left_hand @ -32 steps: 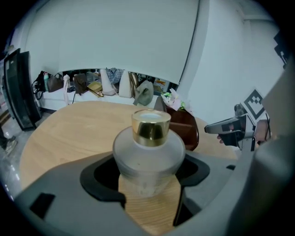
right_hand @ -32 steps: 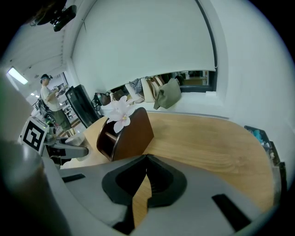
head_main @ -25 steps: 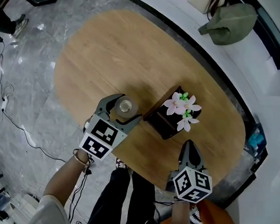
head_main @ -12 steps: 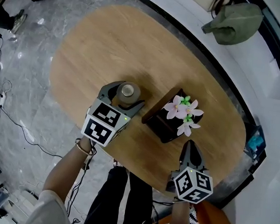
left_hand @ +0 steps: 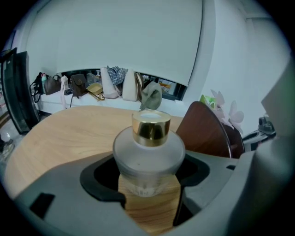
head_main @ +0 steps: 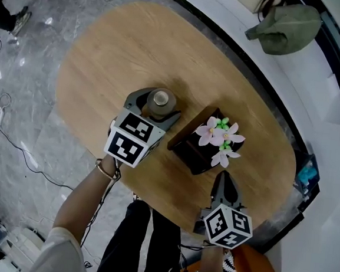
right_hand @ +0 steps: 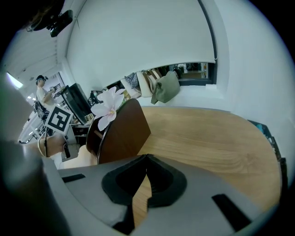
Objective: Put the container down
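Observation:
The container (head_main: 160, 96) is a frosted glass bottle with a gold cap. It sits between the jaws of my left gripper (head_main: 158, 105), which is shut on its wide body over the oval wooden table (head_main: 118, 51). In the left gripper view the container (left_hand: 148, 152) fills the gap between the jaws, with wood grain showing below it; I cannot tell whether its base touches the table. My right gripper (head_main: 224, 178) hovers near the table's front edge, shut with nothing in it; in the right gripper view its tips (right_hand: 146, 159) meet.
A dark brown box (head_main: 195, 149) holding pink-white flowers (head_main: 220, 137) stands just right of the container and beyond the right gripper. A green bag (head_main: 285, 21) lies on the white ledge behind the table. Cables trail over the grey floor (head_main: 20, 90) at left.
My left gripper has carried the container farther in over the table, away from the near edge and closer to the flower box. The right gripper has stayed put.

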`<state>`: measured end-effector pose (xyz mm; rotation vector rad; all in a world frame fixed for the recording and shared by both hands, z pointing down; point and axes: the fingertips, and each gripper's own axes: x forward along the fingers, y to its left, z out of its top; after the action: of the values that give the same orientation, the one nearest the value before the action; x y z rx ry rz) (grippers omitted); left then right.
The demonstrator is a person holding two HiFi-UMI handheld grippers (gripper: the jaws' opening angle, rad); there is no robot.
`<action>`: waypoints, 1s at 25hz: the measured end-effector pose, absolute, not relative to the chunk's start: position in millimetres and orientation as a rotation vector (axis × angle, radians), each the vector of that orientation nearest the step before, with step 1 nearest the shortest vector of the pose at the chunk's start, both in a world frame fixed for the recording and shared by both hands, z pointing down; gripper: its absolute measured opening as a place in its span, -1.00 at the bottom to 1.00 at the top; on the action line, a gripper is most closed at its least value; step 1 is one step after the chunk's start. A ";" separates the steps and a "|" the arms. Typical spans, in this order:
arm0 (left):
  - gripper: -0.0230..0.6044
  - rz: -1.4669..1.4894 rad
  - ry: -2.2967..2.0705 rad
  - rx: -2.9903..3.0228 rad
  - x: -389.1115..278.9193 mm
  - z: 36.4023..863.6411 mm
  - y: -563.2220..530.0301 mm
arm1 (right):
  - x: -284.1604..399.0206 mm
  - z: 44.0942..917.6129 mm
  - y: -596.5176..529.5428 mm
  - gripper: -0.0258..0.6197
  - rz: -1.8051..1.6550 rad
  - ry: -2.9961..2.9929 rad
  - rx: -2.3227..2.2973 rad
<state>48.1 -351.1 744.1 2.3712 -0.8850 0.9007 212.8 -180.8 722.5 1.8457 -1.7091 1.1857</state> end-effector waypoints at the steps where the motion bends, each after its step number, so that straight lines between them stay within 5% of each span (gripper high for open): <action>1: 0.15 0.906 -0.885 2.370 49.1 745.6 -351.2 | 211.9 722.6 -180.0 -0.85 1.192 -1.712 1.842; 25: 0.15 1.049 -0.833 2.459 50.6 760.1 -341.7 | 220.9 727.3 -174.5 -0.85 1.202 -1.710 1.852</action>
<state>50.6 -341.7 760.1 2.4589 -0.8326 1.0494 220.9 -174.5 727.3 1.8521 -1.7100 1.2020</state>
